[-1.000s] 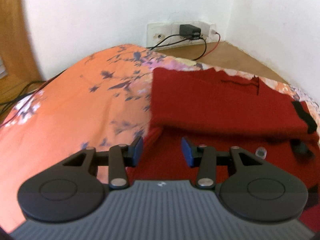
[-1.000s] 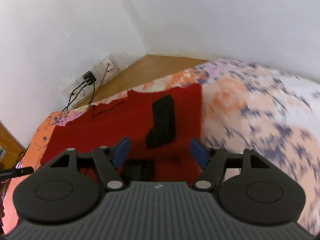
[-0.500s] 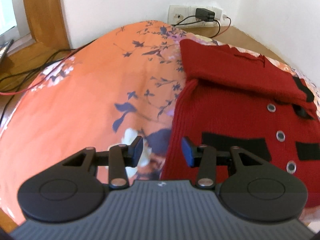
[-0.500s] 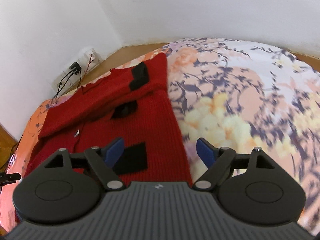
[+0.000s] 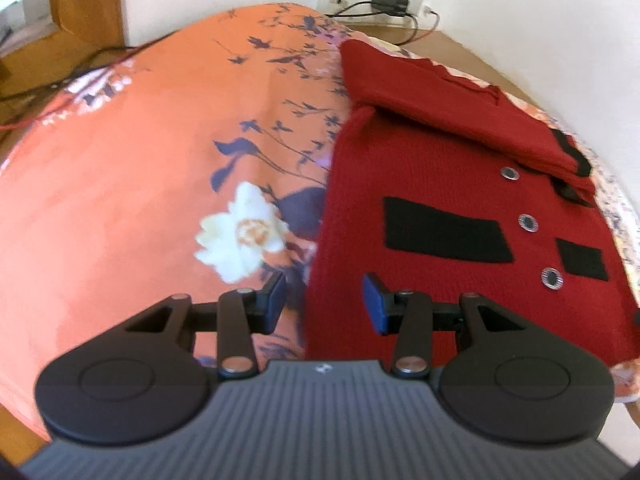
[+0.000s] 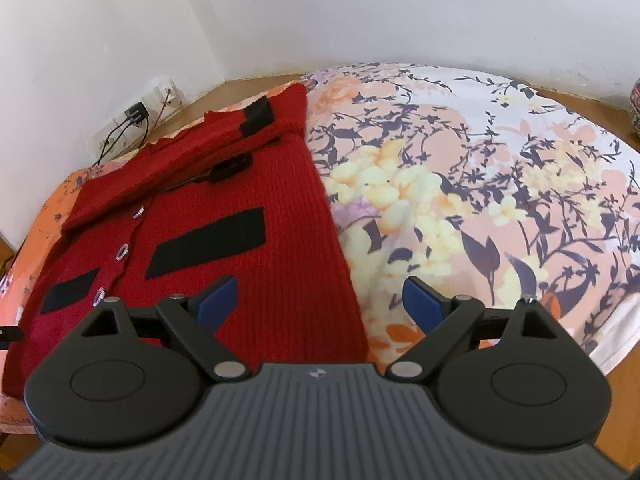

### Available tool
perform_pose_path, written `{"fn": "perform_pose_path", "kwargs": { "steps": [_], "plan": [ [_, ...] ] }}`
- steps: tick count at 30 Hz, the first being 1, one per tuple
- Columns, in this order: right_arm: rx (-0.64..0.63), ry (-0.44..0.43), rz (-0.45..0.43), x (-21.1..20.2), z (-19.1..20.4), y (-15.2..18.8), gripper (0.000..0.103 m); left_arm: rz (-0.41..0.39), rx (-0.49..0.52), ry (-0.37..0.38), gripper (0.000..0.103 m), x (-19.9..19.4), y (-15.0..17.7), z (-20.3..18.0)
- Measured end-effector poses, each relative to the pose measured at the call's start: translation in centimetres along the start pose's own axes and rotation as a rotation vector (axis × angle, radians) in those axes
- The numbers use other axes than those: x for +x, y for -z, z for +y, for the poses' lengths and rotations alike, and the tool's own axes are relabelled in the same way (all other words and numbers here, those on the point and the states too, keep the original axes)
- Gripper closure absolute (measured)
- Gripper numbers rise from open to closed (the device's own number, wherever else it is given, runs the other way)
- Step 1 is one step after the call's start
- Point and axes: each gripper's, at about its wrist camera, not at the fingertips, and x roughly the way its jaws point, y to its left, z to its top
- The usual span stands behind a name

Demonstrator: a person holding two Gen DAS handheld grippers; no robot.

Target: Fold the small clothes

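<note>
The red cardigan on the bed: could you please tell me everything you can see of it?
The red cardigan is a ribbed knit with black rectangular patches and a row of silver-rimmed buttons down its front. It lies flat, front up, on the floral bedsheet, with its sleeves folded across the far end; one black cuff shows. Neither hand-held gripper touches it; both are open near its hem.

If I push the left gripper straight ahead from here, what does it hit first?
Probably the left edge of the red cardigan: the open left gripper straddles that edge, one finger over the cardigan, the other over the floral sheet. Height above the bed is unclear, so contact could come further up.
</note>
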Motion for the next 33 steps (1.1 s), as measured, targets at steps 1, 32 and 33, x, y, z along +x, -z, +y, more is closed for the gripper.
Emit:
{"fn": "perform_pose_path", "kwargs": {
  "steps": [1, 32, 33],
  "plan": [
    [-0.001, 0.001, 0.005, 0.2, 0.0, 0.1, 0.009, 0.0, 0.004, 0.014, 0.058, -0.1, 0.2, -0.1],
    [0.134, -0.143, -0.027, 0.7, -1.3, -0.6, 0.091, -0.042, 0.006, 0.186, 0.093, -0.3, 1.0, -0.4],
    [0.161, -0.169, -0.026, 0.8, -1.5, -0.8, 0.092, -0.049, 0.005, 0.192, 0.093, -0.4, 0.9, -0.5]
  ]
}}
